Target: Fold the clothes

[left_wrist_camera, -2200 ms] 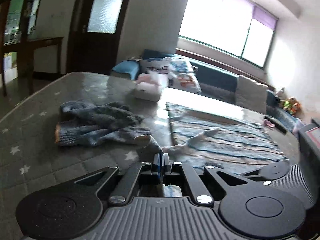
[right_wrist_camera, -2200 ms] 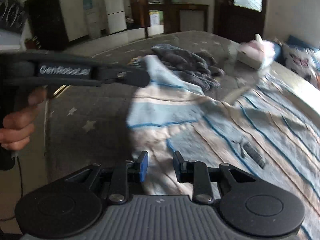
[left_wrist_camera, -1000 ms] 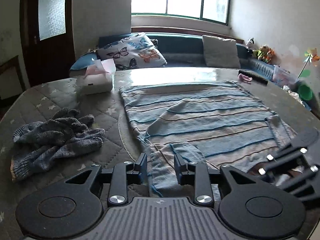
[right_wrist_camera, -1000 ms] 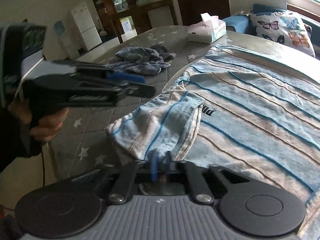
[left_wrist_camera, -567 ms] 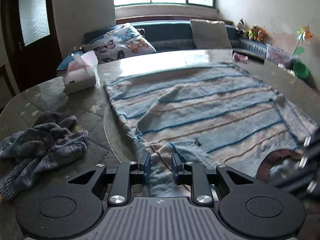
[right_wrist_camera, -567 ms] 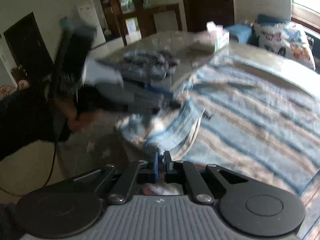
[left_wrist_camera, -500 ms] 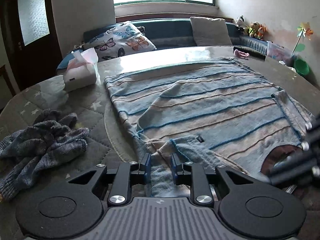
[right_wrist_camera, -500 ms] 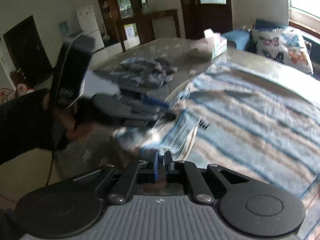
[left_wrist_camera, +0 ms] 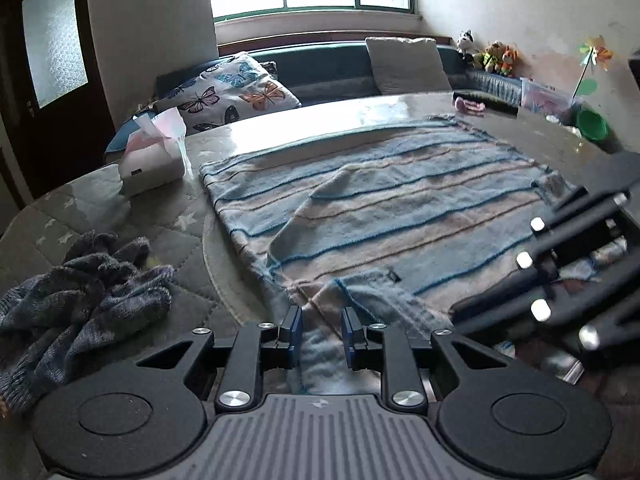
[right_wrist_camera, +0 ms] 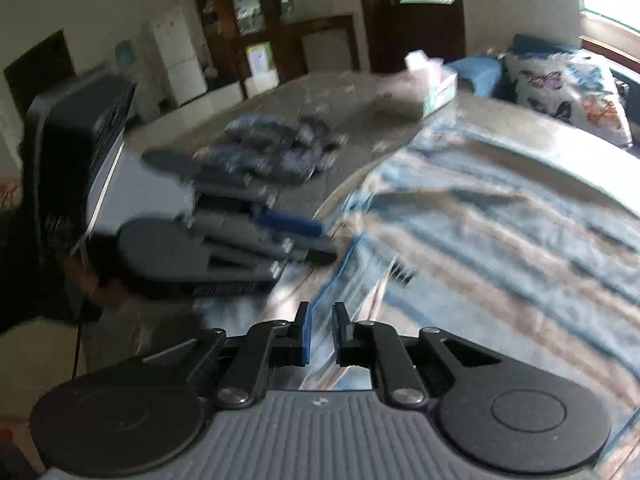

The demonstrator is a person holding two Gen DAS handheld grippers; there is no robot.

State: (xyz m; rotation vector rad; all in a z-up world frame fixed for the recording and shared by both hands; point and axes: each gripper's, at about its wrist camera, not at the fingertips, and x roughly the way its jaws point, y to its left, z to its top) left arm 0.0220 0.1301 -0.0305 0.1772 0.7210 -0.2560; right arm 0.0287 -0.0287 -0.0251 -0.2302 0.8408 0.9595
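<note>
At the desk's [left_wrist_camera: 120,216] near edge, both the left gripper [left_wrist_camera: 322,334] and right gripper [right_wrist_camera: 319,330] gape over the striped sweater [left_wrist_camera: 380,208].

Both wrist views low, sharing striped garment [left_wrist_camera: 384,216].

The spread sweater [left_wrist_camera: 384,208] is pale blue and beige with thin darker blue stripes. Left of it lies a mottled grey-blue knit garment [left_wrist_camera: 80,292] on a grey quilted table cover [left_wrist_camera: 52,216] with white stars. Behind the sweater sit a white-and-pink tissue box [left_wrist_camera: 154,156] and a white butterfly-print pillow [left_wrist_camera: 236,94].
</note>
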